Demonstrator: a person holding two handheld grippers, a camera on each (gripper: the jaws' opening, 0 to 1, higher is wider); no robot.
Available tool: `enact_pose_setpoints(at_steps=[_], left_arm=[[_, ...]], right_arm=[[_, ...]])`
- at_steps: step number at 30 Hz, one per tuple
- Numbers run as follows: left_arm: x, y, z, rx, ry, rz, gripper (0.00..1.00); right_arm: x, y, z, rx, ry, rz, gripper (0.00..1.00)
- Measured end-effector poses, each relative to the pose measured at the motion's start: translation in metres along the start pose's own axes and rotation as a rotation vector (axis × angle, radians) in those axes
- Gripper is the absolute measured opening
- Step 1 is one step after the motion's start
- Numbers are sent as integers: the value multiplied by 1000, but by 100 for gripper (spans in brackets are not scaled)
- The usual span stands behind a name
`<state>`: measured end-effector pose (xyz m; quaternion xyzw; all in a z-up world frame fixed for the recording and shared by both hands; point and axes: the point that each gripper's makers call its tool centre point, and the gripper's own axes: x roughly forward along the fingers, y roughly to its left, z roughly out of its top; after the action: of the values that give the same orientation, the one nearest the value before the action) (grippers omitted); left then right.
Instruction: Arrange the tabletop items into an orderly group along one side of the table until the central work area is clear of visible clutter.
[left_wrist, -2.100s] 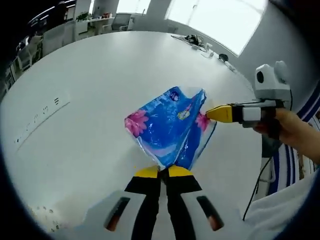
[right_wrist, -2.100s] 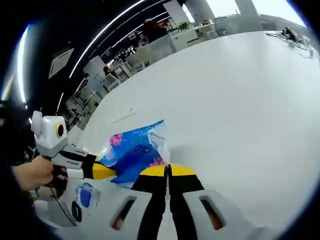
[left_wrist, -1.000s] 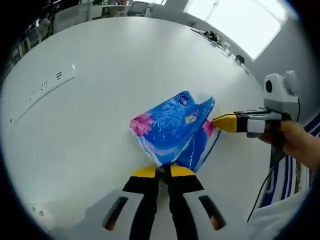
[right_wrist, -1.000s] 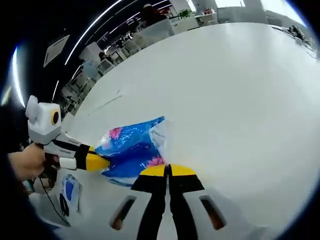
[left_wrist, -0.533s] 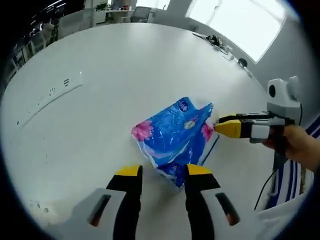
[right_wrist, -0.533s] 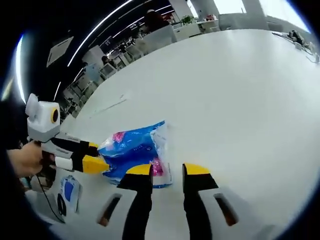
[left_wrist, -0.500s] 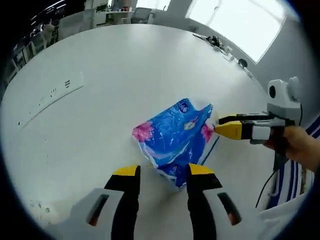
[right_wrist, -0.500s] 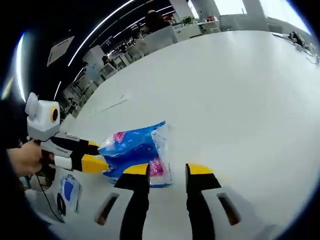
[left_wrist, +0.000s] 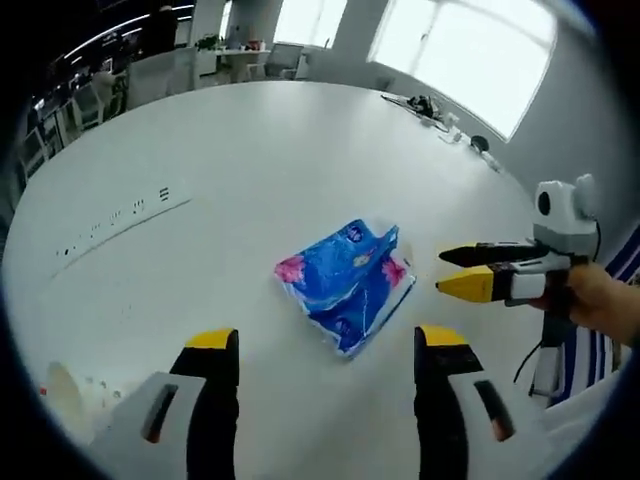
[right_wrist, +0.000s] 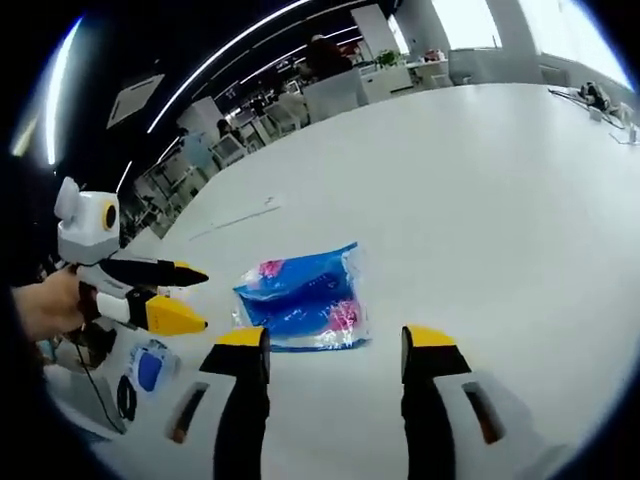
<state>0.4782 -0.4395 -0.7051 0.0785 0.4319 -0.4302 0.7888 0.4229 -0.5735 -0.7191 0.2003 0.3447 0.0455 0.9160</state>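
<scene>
A blue tissue packet (left_wrist: 345, 283) with pink flowers lies flat on the white table (left_wrist: 250, 140), free of both grippers. My left gripper (left_wrist: 326, 340) is open, its yellow-tipped jaws wide apart and short of the packet. In the left gripper view the right gripper (left_wrist: 447, 270) comes in from the right, open, a little off the packet's side, held by a hand (left_wrist: 600, 300). In the right gripper view the packet (right_wrist: 300, 295) lies just beyond my open right gripper (right_wrist: 333, 338). The left gripper (right_wrist: 203, 297) stands open to its left.
A long white socket strip (left_wrist: 110, 215) is set into the table at the left. Cables and small items (left_wrist: 430, 103) lie at the far end. A blue and white object (right_wrist: 148, 370) sits by the near table edge. Chairs and desks stand beyond.
Both grippers have opened wider and drawn back from the packet. The packet, earlier lifted between them, now lies flat on the table.
</scene>
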Motion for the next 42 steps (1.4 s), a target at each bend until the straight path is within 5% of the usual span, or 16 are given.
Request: enact_pose_setpoints(at_steps=[26, 38, 42], left_arm=[[-56, 16, -11, -27, -84, 22, 69], [-75, 36, -32, -85, -97, 53, 68], [-87, 51, -52, -60, -87, 100, 66]], right_arm=[[-28, 40, -4, -19, -12, 13, 48], [-26, 50, -16, -12, 4, 29, 47], [-25, 58, -23, -9, 14, 44, 47]])
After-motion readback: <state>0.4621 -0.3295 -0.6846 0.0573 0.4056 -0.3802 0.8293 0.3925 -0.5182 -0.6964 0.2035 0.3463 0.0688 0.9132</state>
